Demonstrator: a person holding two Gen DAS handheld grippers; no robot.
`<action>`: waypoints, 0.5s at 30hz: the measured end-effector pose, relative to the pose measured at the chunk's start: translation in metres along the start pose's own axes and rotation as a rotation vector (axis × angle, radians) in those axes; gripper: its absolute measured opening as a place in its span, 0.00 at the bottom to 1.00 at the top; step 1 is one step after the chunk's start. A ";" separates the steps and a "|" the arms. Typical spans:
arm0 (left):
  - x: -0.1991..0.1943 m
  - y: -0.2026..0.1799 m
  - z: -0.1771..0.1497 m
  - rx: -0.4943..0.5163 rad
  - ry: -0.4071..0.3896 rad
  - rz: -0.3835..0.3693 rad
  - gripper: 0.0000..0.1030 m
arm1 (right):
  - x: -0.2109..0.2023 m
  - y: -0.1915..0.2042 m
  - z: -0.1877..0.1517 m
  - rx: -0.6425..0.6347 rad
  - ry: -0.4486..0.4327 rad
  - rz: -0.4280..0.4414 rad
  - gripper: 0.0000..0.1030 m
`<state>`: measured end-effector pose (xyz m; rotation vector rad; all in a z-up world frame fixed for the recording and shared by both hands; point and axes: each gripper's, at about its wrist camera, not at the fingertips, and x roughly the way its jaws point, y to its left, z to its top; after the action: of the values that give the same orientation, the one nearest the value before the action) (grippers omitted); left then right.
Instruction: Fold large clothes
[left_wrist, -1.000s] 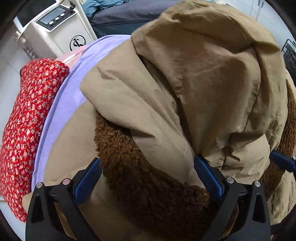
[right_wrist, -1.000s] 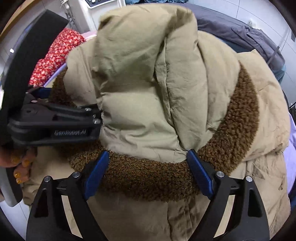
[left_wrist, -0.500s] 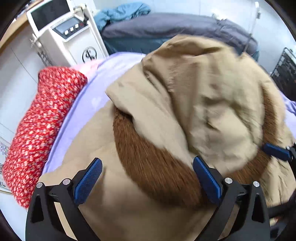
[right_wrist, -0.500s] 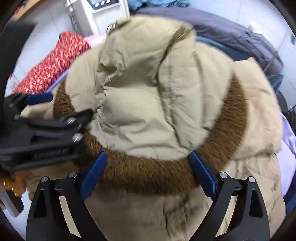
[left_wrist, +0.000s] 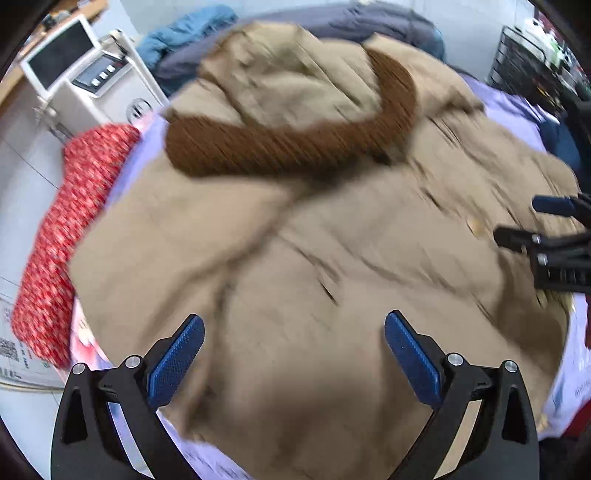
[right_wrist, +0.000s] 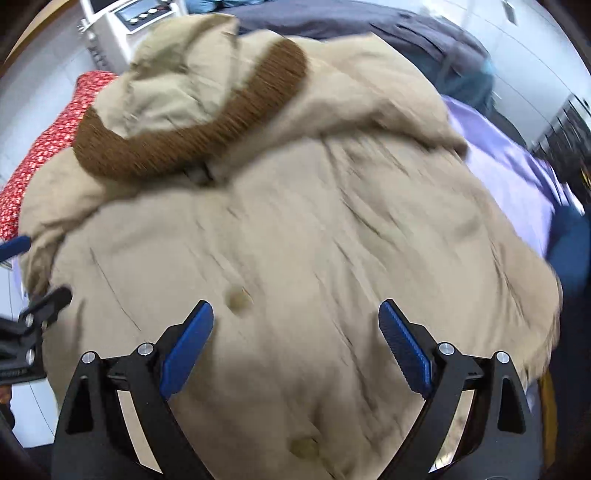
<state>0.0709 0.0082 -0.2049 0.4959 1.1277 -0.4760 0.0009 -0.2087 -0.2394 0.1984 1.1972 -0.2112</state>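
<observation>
While both tools hang above the cloth with nothing between their pads, the tan coat (left_wrist: 295, 258) lies spread over the lavender sheet (right_wrist: 495, 147), filling most of both views. Its hood (right_wrist: 177, 85) sits at the far end, laid down onto the coat's upper part so that the brown fleece trim (left_wrist: 295, 147) curves across it like a band; that looks like a first tuck, made to bring the bulky top inside the outline before the body is folded. The left gripper (left_wrist: 293, 354) has its 2 blue pads wide apart over the near part of the coat, and the right gripper (right_wrist: 295, 347) is likewise spread, just above the front with its 2 buttons (right_wrist: 238, 297). Each tool appears at the edge of the other's view, so they flank the coat's middle, probably to take hold of opposite sides next. Motion blur softens the fabric, so fine creases cannot be read. A red floral cloth (left_wrist: 66, 221) lies along the left side of the sheet, clear of the coat, and a white machine (left_wrist: 92, 85) stands beyond it.
</observation>
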 end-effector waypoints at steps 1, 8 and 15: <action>0.002 -0.002 -0.003 -0.004 0.016 -0.013 0.93 | 0.001 -0.006 -0.007 0.001 0.012 0.002 0.87; 0.025 -0.027 -0.016 0.014 0.098 0.019 0.94 | 0.021 -0.005 -0.028 -0.035 0.117 -0.011 0.88; 0.036 -0.028 -0.019 -0.039 0.098 0.054 0.95 | 0.056 -0.001 -0.023 -0.071 0.221 -0.025 0.95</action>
<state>0.0535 -0.0069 -0.2491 0.5188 1.2118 -0.3854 -0.0008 -0.2064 -0.2996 0.1477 1.4254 -0.1710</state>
